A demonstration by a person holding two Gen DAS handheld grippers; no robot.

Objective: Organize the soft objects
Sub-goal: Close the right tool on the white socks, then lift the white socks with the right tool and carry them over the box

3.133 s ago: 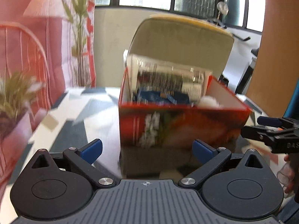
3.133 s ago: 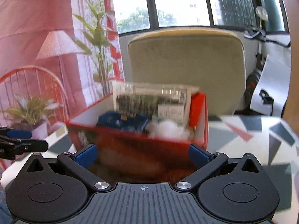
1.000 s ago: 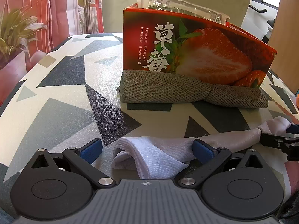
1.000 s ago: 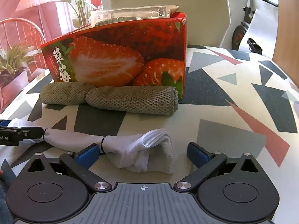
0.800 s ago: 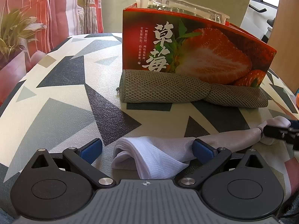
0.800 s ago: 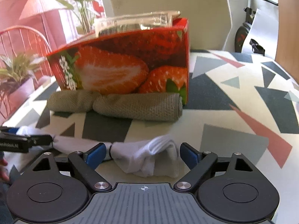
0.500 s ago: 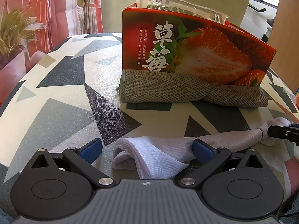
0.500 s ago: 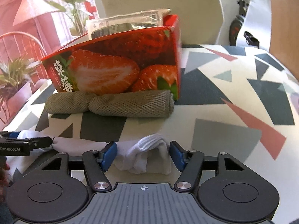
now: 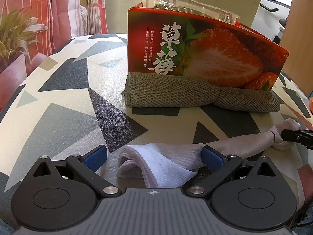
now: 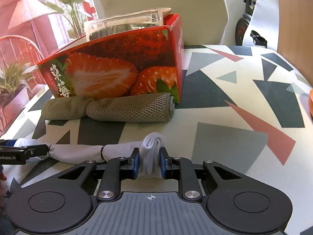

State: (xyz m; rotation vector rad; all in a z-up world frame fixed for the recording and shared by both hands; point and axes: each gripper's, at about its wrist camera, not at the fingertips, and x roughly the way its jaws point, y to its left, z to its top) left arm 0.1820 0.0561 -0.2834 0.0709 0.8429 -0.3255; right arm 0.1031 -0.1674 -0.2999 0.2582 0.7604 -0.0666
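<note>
A white sock (image 9: 162, 161) lies stretched across the patterned table, tied with dark bands. My left gripper (image 9: 154, 157) is open, its fingers either side of the sock's folded end. My right gripper (image 10: 149, 162) is shut on the sock's other end (image 10: 151, 146); in the left wrist view it shows at the far right (image 9: 297, 137), holding the sock's tip. A rolled grey-green knitted cloth (image 9: 176, 94) (image 10: 109, 108) lies against the front of the red strawberry box (image 9: 205, 52) (image 10: 117, 66).
Plastic-wrapped packets (image 10: 127, 23) stick out of the box. A beige chair (image 10: 162, 4) stands behind the table. A potted plant (image 9: 17, 35) and red chair (image 10: 17, 47) are at the left. The table edge curves away at left and right.
My right gripper has closed from wide open onto the bunched end of the white sock. My left gripper has stayed open and still around the other end.
</note>
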